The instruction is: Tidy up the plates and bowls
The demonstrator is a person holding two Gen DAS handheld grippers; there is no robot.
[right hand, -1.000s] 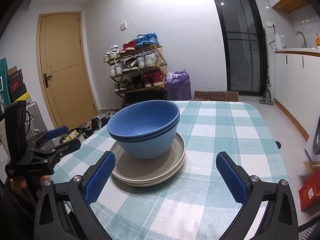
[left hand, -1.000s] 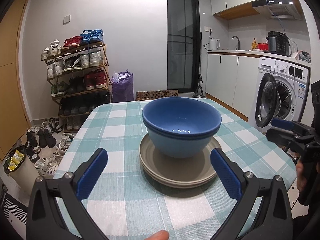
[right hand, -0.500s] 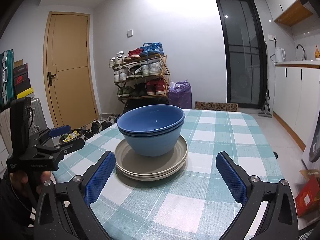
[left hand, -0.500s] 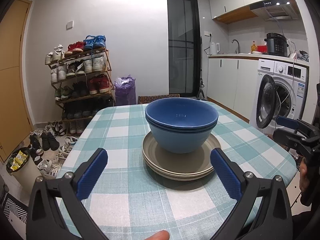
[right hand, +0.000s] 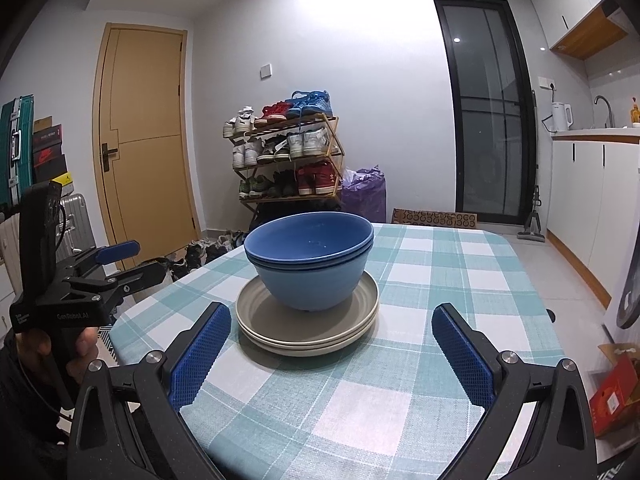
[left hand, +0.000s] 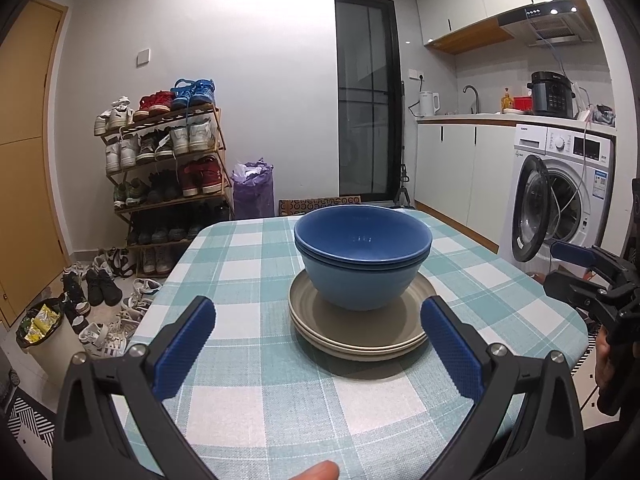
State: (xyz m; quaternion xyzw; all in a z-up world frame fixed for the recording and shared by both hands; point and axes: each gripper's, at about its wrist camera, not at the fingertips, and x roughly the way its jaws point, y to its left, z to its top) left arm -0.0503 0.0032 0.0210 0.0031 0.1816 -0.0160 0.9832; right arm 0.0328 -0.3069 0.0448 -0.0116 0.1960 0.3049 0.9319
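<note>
Two blue bowls (left hand: pixel 362 258) are nested one inside the other, the darker one on top, and are set on a stack of grey-beige plates (left hand: pixel 360 330) in the middle of a table covered by a teal-and-white checked cloth (left hand: pixel 248 264). The left gripper (left hand: pixel 318 344) is held with its jaws spread wide and nothing between them; the stack is seen ahead of it, slightly towards its right finger, with the near rim of the plates just beyond the blue pads (left hand: pixel 184 344). The right gripper (right hand: pixel 330 354) is likewise held wide apart and empty, and the same stack is found ahead of it, closer to its left finger, clear of both pads. Neither gripper is touching the bowls or plates. In the left wrist view the right gripper is seen off to the right, past the table edge; in the right wrist view the left gripper is seen at the left, grasped by a hand (right hand: pixel 60 350). Beyond the table, a shoe rack (left hand: pixel 164 168) is stood against the wall, and a washing machine (left hand: pixel 560 196) with its door ajar is seen far right of the left gripper.
</note>
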